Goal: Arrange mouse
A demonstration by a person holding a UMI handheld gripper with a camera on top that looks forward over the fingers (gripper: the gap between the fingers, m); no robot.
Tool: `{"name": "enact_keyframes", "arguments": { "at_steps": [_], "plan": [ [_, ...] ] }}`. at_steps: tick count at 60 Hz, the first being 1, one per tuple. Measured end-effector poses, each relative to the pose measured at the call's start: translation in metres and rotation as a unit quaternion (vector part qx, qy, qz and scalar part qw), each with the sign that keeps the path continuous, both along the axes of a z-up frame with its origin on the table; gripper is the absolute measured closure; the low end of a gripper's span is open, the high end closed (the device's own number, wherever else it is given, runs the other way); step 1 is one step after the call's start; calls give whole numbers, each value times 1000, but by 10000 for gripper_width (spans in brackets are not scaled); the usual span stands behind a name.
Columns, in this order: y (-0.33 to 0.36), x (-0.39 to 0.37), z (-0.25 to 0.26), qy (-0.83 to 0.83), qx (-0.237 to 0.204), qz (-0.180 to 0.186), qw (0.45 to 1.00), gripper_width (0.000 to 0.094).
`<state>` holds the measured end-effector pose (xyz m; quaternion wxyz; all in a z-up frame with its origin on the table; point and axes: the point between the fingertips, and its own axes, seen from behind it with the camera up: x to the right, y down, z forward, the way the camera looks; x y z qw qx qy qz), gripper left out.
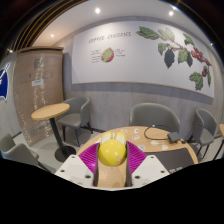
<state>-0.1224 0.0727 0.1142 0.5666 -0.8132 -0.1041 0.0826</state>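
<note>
Seemingly yellow rounded mouse [111, 150] between tongs [111, 158]

One yellow mouse [111, 150], two round tables [50, 111], about four grey chairs [77, 112] and one leaf-patterned wall poster [135, 48] at upper right were visible.

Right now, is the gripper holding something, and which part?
Yes: the gripper holds a yellow mouse, its pink pads pressing on the mouse's two sides.
</note>
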Motion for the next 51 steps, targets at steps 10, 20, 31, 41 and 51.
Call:
{"name": "enact_keyframes", "arguments": {
  "at_steps": [10, 20, 31, 41, 51],
  "plan": [
    [-2, 149, -29, -10, -22, -102, 994, 558],
    [-6, 191, -103, -6, -136, -117, 984, 556],
    [-18, 194, -126, -9, -176, -97, 979, 406],
    [-46, 195, -88, -34, -123, -72, 989, 116],
    [-100, 180, -74, -53, -106, -30, 992, 97]
  ]
}}
